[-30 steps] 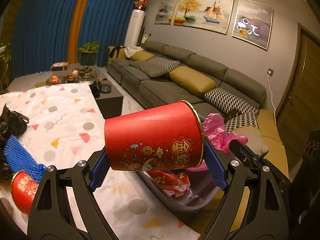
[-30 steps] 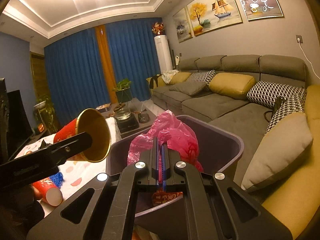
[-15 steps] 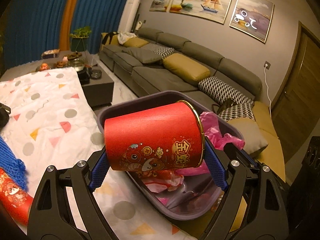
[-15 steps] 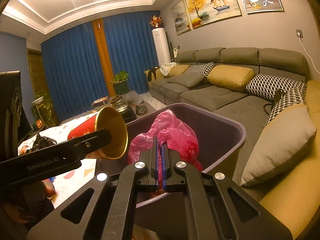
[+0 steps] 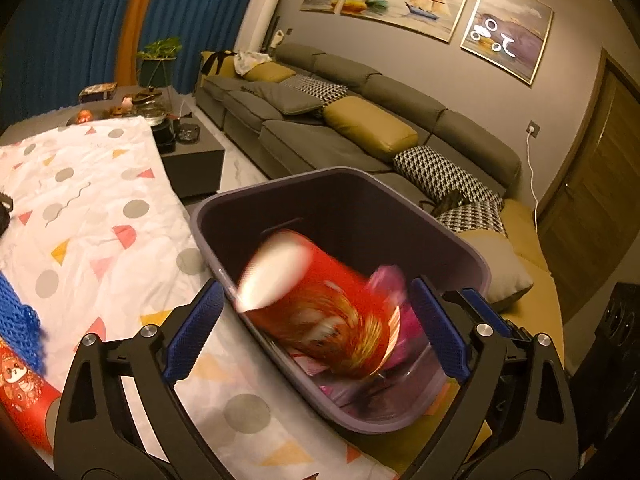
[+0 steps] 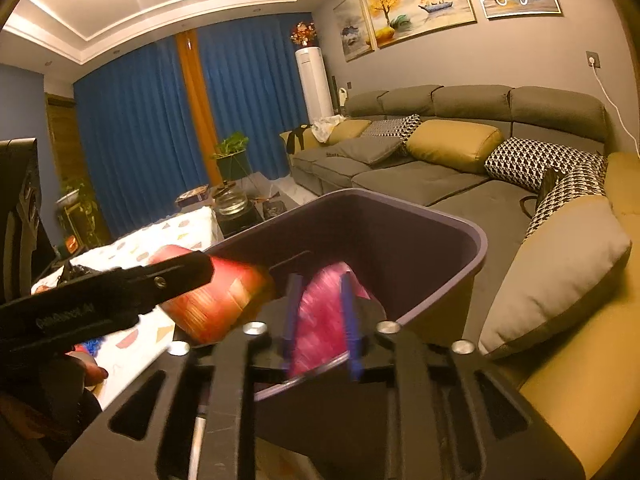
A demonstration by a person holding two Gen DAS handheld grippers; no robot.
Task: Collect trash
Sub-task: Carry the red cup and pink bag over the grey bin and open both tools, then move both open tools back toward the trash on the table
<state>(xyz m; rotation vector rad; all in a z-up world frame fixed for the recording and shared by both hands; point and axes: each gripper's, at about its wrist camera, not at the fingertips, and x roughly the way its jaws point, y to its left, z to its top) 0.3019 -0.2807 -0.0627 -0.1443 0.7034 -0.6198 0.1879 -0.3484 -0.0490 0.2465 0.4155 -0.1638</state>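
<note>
Red cup [image 5: 316, 312] (blurred) lies between parted left fingers [image 5: 192, 332], over bin [image 5: 460, 248].

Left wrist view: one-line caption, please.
Open left gripper above a purple bin; a blurred red cup tumbles in.

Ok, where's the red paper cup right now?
In the left wrist view the red paper cup is blurred, lying inside the purple bin between the open left gripper fingers, beside the pink bag.
</note>
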